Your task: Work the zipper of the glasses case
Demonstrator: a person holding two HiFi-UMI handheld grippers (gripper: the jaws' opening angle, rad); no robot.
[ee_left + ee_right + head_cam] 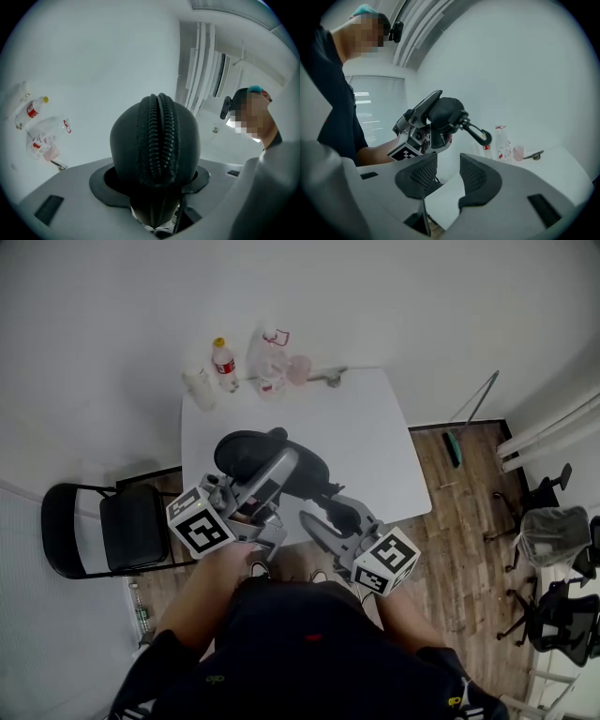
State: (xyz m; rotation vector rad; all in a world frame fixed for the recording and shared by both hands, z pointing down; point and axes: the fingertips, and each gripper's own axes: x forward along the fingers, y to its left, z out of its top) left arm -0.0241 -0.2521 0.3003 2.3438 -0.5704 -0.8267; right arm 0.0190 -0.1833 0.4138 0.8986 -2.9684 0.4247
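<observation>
Right tool (443, 173): grey jaws narrowly apart, nothing between them, near the black clip (480, 133) that hangs off the case.
Left tool (265, 476): clamped on the black oval zippered glasses case (157, 140), with the zipper (159, 136) facing its camera.
Case is held in the air over the near edge of the white desk (366, 427).
Clear plastic bottles (223, 364) stand at the desk's far edge.
</observation>
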